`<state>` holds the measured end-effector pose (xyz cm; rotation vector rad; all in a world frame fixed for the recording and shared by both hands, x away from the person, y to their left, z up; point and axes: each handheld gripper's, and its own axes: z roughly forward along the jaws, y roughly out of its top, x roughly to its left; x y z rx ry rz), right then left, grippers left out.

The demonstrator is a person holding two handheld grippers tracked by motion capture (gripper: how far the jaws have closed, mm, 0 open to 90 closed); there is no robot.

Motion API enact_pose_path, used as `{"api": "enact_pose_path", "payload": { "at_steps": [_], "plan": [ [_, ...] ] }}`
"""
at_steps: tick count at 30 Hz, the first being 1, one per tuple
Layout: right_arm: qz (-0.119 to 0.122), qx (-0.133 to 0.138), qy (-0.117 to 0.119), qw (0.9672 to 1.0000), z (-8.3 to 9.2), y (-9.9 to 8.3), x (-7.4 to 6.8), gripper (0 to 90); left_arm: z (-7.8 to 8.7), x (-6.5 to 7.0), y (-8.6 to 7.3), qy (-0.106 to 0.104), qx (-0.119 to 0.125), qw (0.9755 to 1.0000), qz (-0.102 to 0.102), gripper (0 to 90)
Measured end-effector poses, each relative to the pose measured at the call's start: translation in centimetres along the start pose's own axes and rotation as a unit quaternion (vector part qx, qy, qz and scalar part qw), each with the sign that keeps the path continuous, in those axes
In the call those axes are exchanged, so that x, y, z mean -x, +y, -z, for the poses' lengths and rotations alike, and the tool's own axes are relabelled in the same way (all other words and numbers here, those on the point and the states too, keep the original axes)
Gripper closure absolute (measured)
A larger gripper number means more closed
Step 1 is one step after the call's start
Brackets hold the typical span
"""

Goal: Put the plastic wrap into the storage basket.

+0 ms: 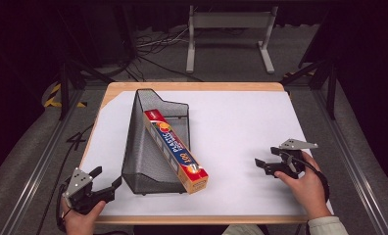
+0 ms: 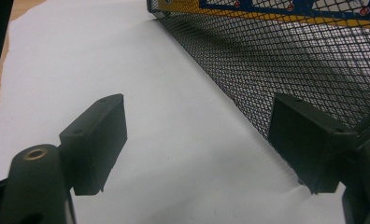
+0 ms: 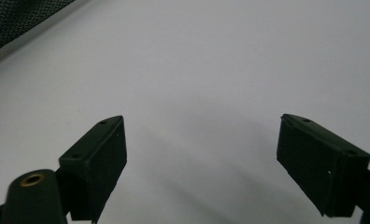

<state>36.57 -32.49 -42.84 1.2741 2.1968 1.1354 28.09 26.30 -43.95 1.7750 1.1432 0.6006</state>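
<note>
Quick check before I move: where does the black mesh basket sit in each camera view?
High view: the mesh basket lies left of centre on the white sheet, with the plastic wrap box resting in it.
Left gripper view: its mesh wall fills the upper right, close by the right-hand jaw.
Right gripper view: a dark mesh patch in the top left corner, probably the basket.
Shared landmark: the white sheet.

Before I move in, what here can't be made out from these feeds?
- Box label: small print too small in the high view; cut off by the top edge and screened by mesh in the left gripper view.
- Mesh holder floor under the box: hidden by the box.
- Table's near edge: partly covered by both hands.
</note>
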Motion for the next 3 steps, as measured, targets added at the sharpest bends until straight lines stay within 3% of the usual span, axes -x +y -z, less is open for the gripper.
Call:
{"api": "enact_pose_path", "payload": {
  "at_steps": [3],
  "plan": [
    [-0.002, 0.002, -0.008, 1.0, 0.1, -0.26, 0.34, 13.0, 0.0, -0.06, 0.02, 0.0, 0.002, 1.0, 0.001, 20.5]
  ]
}}
